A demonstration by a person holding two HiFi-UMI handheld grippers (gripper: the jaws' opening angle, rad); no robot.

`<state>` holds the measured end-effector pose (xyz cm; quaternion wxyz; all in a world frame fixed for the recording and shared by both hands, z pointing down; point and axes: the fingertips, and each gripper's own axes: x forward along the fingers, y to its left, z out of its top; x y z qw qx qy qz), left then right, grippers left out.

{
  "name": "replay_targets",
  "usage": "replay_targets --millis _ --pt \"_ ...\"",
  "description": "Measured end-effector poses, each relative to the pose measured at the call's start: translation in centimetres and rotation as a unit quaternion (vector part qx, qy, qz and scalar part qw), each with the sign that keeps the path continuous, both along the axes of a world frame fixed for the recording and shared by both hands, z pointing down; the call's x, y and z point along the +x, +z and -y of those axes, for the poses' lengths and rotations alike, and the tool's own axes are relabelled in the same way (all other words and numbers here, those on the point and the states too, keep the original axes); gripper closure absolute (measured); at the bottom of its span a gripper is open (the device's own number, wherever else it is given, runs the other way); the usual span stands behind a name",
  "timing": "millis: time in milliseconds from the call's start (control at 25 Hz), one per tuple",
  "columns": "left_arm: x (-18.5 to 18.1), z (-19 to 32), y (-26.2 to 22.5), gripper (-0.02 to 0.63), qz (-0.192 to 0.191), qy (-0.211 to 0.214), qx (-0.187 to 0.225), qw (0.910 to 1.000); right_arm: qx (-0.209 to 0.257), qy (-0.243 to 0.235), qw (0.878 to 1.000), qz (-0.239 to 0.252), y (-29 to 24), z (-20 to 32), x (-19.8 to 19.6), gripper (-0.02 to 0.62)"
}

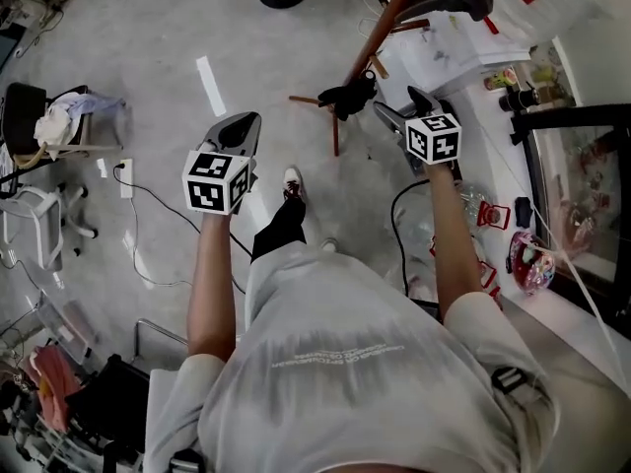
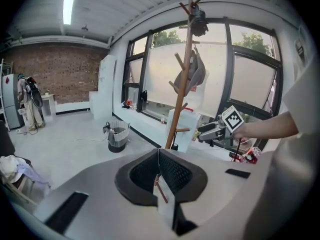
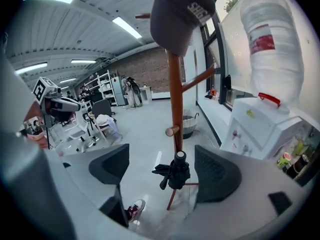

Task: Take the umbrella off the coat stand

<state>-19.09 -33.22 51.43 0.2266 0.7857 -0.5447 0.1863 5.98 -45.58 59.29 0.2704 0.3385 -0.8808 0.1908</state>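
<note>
**Right gripper wide open at the umbrella, nothing grabbed**

The folded black umbrella (image 3: 176,173) hangs low on the wooden coat stand (image 3: 175,84), right against the pole. The right gripper (image 3: 162,170) has its fingers spread wide. Looking along them, the umbrella lines up in the gap, nearer the right-hand pad and touching neither. From above, it's close by, at about 10 o'clock off those fingertips. The left gripper (image 2: 159,173) is pinched together on nothing, well apart at about 8 o'clock from the umbrella.
</note>
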Motion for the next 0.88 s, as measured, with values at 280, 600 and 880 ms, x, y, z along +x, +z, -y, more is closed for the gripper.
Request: replay_targets --millis 280,600,880 --pt "-1.6 4.1 4.7 0.589 -0.004 0.01 -0.034 0.9994 -0.062 0.03 0.998 -0.015 9.4 2.8 -1.1 0.183" --pt "-2.5 6.6 9.4 0.589 -0.02 0.017 -0.065 0.9976 -0.054 0.05 0.996 -0.048 16.3 5.2 -1.8 0.17" --pt "-2.3 8.1 12.8 0.59 -0.04 0.012 -0.08 0.9959 -0.042 0.075 0.995 -0.057 20.7 6.7 -2.5 0.167"
